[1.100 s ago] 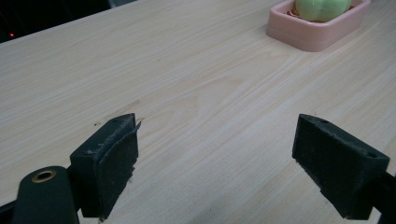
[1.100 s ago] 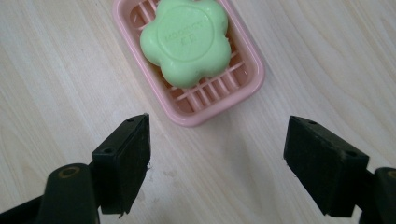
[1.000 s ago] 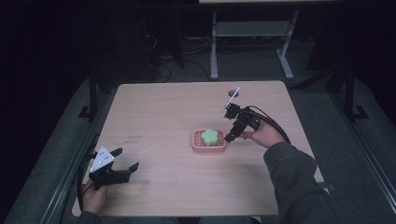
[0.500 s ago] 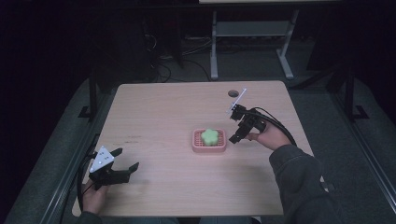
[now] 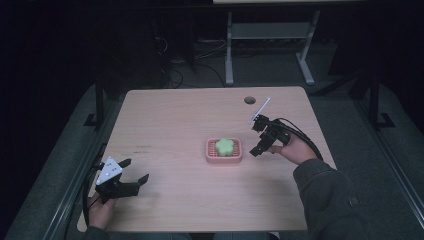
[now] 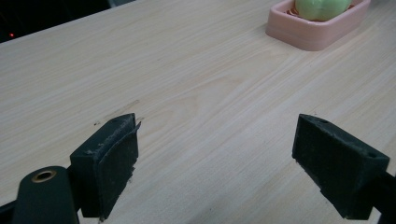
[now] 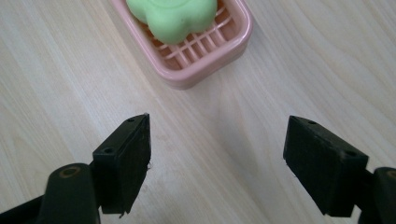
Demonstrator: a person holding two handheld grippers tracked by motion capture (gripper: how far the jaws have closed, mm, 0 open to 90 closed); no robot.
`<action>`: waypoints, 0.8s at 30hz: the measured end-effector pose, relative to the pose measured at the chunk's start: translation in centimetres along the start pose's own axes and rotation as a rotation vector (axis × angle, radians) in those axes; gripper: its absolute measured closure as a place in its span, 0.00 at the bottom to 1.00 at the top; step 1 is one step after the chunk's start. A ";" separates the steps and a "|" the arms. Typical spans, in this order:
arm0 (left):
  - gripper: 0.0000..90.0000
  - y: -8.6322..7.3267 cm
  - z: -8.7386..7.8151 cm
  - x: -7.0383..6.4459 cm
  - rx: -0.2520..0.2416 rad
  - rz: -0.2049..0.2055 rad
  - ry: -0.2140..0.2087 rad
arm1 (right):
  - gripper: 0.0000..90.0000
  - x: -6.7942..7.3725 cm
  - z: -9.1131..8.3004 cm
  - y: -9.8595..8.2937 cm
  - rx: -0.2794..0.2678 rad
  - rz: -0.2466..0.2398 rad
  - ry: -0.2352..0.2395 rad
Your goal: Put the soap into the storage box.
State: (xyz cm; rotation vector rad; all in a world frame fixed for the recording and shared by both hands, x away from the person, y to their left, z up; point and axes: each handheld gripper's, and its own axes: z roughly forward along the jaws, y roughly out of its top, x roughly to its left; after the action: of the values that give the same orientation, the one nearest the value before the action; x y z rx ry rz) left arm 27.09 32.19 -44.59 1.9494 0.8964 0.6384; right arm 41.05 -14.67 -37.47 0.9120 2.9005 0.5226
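Note:
A green flower-shaped soap (image 5: 225,145) (image 7: 173,16) lies in a pink slotted soap dish (image 5: 211,158) (image 7: 208,56) (image 6: 314,35) near the middle of the wooden table (image 5: 180,120). My right gripper (image 5: 257,145) (image 7: 217,163) hovers just right of the dish, open, with nothing between its jaws. My left gripper (image 5: 134,172) (image 6: 219,161) rests low at the table's front left corner, open and empty, far from the dish.
A round cable hole (image 5: 249,100) sits near the table's far edge. Behind the table stand a white desk frame (image 5: 230,47) and cables on the dark floor. Bare wood lies between the two grippers.
My right gripper has drawn back to the right, away from the soap dish, and stands clear of it. The left gripper has stayed still.

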 end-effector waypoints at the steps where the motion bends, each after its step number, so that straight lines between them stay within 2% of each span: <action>1: 0.16 0.0 0.0 0.0 0.001 0.002 0.000 | 0.25 0.0 0.0 -0.1 0.002 0.004 -0.002; 24: 0.16 0.0 0.1 0.0 0.001 0.006 0.001 | 0.25 -0.3 -0.3 -5.2 -0.015 0.064 0.004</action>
State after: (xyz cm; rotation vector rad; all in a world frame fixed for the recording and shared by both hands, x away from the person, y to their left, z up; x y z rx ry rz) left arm 27.09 32.15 -44.66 1.9531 0.8919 0.6419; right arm 38.44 -18.96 -38.98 1.0059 2.8752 0.5514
